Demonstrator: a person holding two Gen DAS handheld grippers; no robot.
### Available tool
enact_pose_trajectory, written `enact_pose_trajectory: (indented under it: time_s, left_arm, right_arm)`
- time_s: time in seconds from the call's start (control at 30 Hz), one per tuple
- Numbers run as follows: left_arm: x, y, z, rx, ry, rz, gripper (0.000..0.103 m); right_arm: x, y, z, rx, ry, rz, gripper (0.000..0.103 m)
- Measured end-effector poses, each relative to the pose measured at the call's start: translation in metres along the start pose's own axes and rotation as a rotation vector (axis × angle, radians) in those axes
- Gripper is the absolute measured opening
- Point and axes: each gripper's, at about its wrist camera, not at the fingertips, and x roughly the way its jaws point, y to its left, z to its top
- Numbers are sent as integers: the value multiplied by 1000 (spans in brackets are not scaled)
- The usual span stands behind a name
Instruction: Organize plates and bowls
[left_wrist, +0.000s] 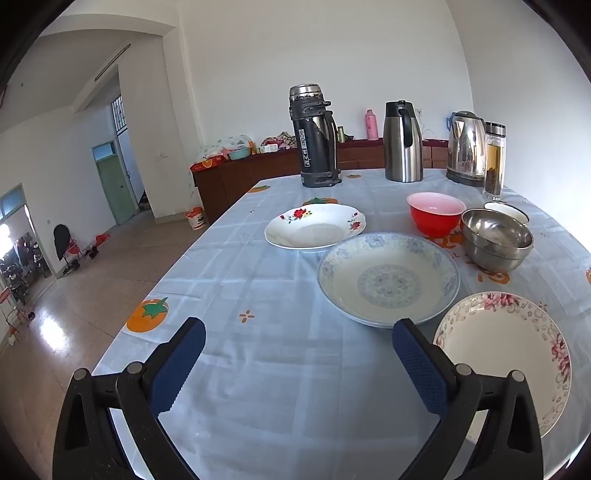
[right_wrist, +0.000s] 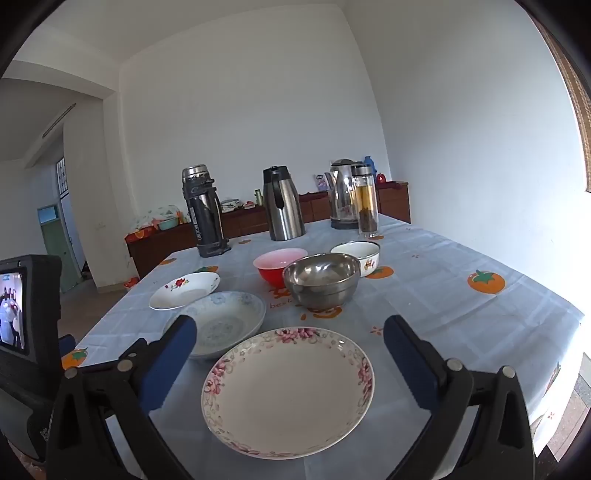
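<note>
A: Plates and bowls sit apart on the tabletop (left_wrist: 258, 387). Are the tongs free?

B: Yes. The left tongs (left_wrist: 298, 341) and right tongs (right_wrist: 290, 338) are spread wide, grasping nothing. The pink-flowered plate (right_wrist: 288, 391) lies near the front edge, under the right tongs; the steel bowl (right_wrist: 321, 278) is round and shiny.

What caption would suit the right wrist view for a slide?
Open right gripper above a pink-flowered plate, with a steel bowl and red bowl beyond.
</note>
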Motion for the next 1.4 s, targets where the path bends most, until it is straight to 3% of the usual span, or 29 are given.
enact_pose_trajectory:
  time_s: [0.37, 0.77, 1.4]
  left_arm:
    - [-8, 7, -1, -45, -1, -84, 102]
    - [-9, 1, -4, -8, -14, -29, 102]
    - [-4, -1, -7, -2, -4, -42, 102]
  right_arm:
    - [4, -9, 4, 12, 5, -32, 103]
    - [6, -3, 3, 2, 9, -32, 103]
    - [10, -2, 0, 3, 28, -32, 103]
